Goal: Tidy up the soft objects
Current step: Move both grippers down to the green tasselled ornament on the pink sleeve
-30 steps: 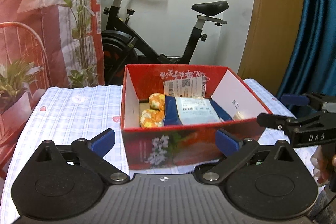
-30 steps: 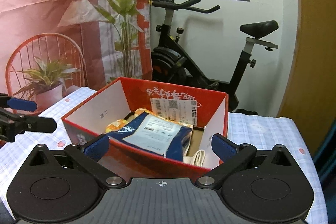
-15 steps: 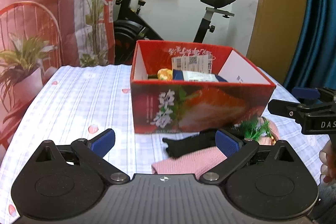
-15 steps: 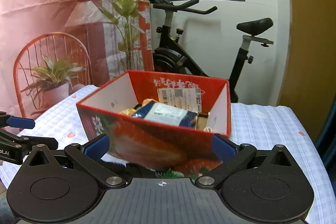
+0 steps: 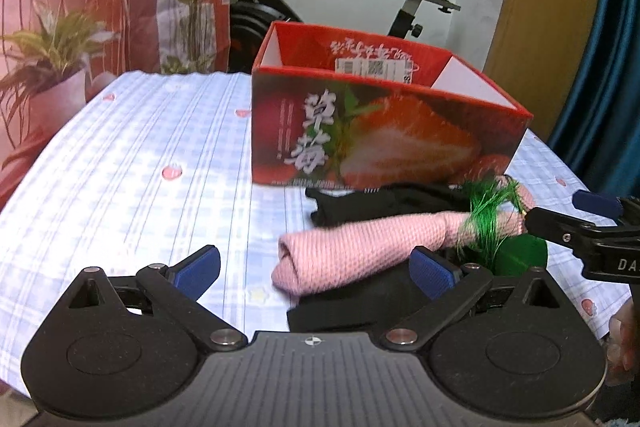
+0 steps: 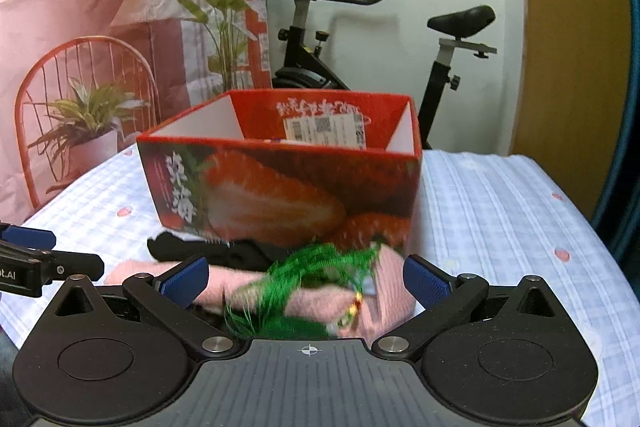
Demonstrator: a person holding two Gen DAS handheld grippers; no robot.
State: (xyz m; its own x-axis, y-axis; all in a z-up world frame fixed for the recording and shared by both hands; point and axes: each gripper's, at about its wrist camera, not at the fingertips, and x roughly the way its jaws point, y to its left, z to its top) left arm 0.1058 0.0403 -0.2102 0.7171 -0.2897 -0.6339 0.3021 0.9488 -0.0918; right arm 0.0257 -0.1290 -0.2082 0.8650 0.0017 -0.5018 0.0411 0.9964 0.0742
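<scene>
Both grippers sit lower and nearer the table than a second ago, when they looked down into the red box at a blue packet and yellow bundles; now only the box's printed strawberry front and the label on its inner back wall show, and the soft things in front of it have come into sight. The left gripper has its blue-padded fingers spread wide with nothing between them, its right finger just over the near end of a pink knit roll. The right gripper is equally wide and empty, hanging over the same roll and a tuft of shiny green strands. The roll is a ribbed, soft tube lying crosswise on the checked cloth, the green tassel wrapped about it near its right end. A black cloth lies crumpled between roll and box, touching the box's foot; more black fabric lies under the roll's near side. The box is stiff glossy card, open-topped with white inner sides
</scene>
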